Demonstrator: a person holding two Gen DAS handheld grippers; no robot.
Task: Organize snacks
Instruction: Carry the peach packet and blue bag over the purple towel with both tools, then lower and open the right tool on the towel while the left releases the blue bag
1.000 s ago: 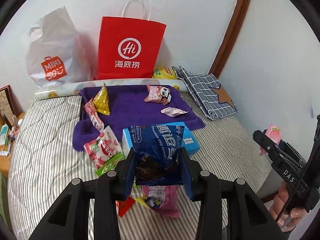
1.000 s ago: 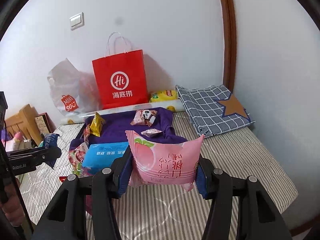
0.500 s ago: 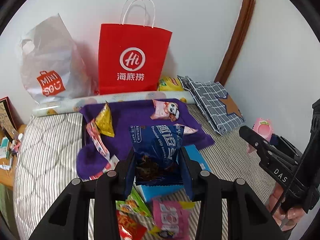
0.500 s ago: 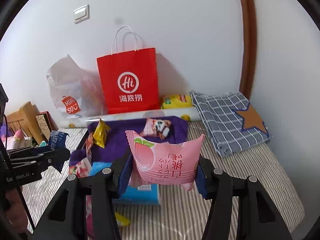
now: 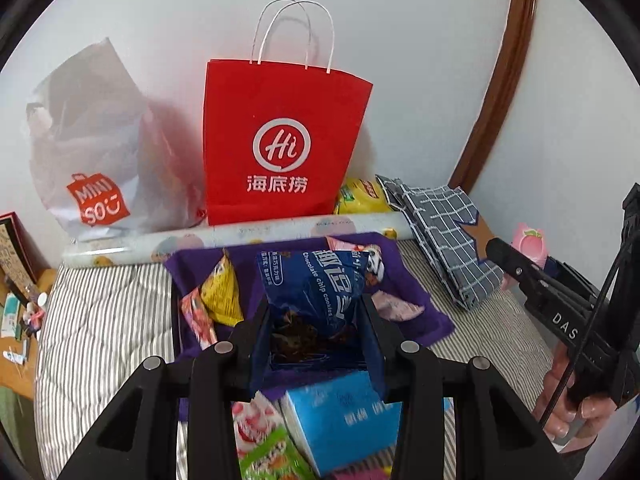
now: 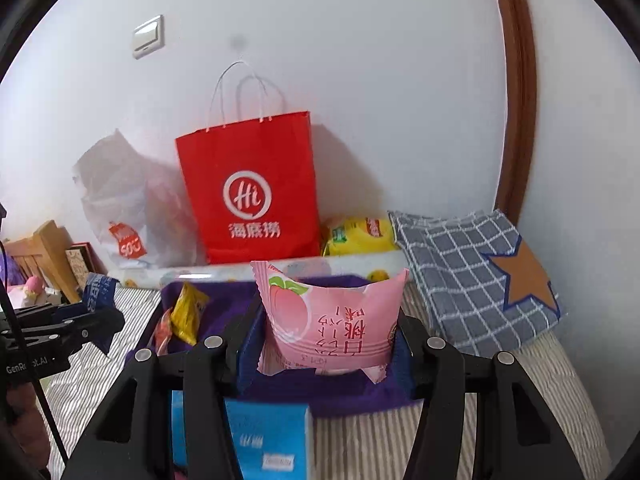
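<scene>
Bed with striped quilt (image 5: 100, 320) against a white wall; red paper bag (image 5: 280, 148) stands at the head. Both tongs have advanced toward the red bag since a second ago, bag now larger in both views. Left tongs (image 5: 316, 336) clamp narrow on the blue cookie packet (image 5: 320, 292); right tongs (image 6: 324, 340) clamp on the pink peach packet (image 6: 332, 320), wider. Likely carrying both to the bag. Between tongs and bag: purple cloth (image 5: 416, 292) with yellow packet (image 5: 222, 296), rolled wrap (image 5: 224, 238) at bag's foot. White shopping bag (image 5: 88, 152) left of bag, checked pillow (image 6: 472, 272) right. Blue box (image 5: 348, 420) lies nearest, below the tongs.
</scene>
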